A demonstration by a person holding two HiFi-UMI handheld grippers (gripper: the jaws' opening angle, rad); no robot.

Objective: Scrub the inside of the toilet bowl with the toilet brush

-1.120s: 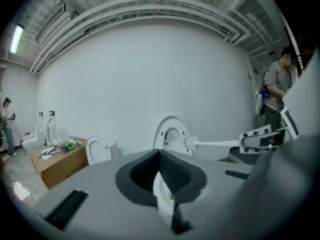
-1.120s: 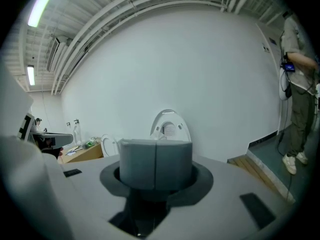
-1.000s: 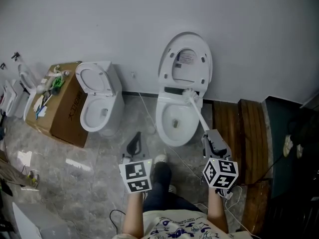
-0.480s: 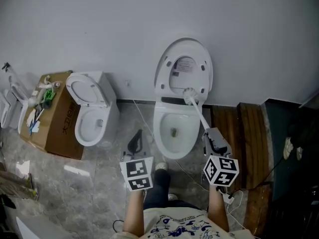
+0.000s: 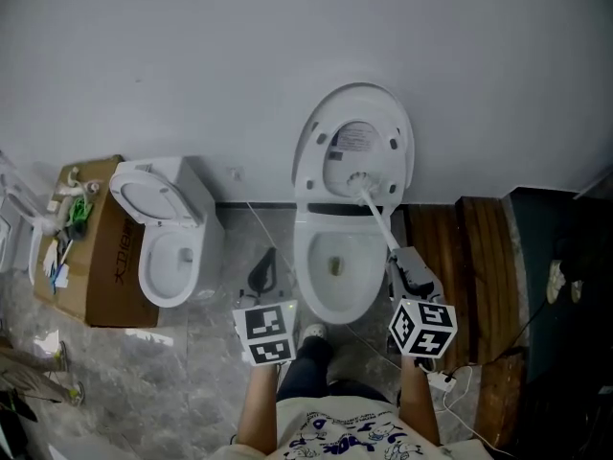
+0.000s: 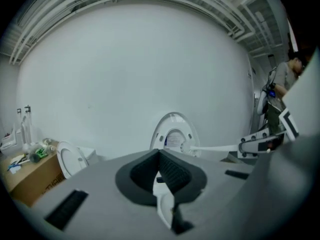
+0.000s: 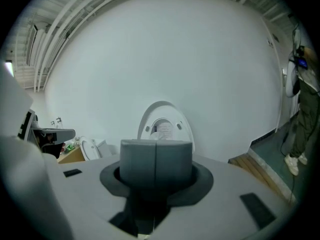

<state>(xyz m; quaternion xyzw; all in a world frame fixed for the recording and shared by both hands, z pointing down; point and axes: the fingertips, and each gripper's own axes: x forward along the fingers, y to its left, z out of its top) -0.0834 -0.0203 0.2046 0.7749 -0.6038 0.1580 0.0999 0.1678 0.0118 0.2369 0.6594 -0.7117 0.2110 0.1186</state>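
A white toilet stands against the wall with its lid (image 5: pixel 352 127) raised and its bowl (image 5: pixel 321 300) open below. My right gripper (image 5: pixel 402 262) is shut on the handle of the white toilet brush (image 5: pixel 376 218), to the right of the bowl. The brush head (image 5: pixel 359 180) sits high, in front of the lower part of the raised lid, above the bowl's back rim. The left gripper view shows the brush (image 6: pixel 215 147) reaching across to the lid (image 6: pixel 172 129). My left gripper (image 5: pixel 261 274) hangs left of the bowl, shut and empty (image 6: pixel 160 159). In the right gripper view the pads (image 7: pixel 145 164) hide the handle.
A smaller white toilet (image 5: pixel 163 238) stands to the left, beside a cardboard box (image 5: pixel 91 257) with loose items on top. A raised wooden platform (image 5: pixel 469 276) runs along the right. Cables (image 5: pixel 450 381) lie on the marble floor. My shoe (image 5: pixel 308 335) is just before the bowl.
The brush head has risen from the bowl's back rim to the front of the raised lid. The head view has shifted, so the toilets sit lower and the box further left.
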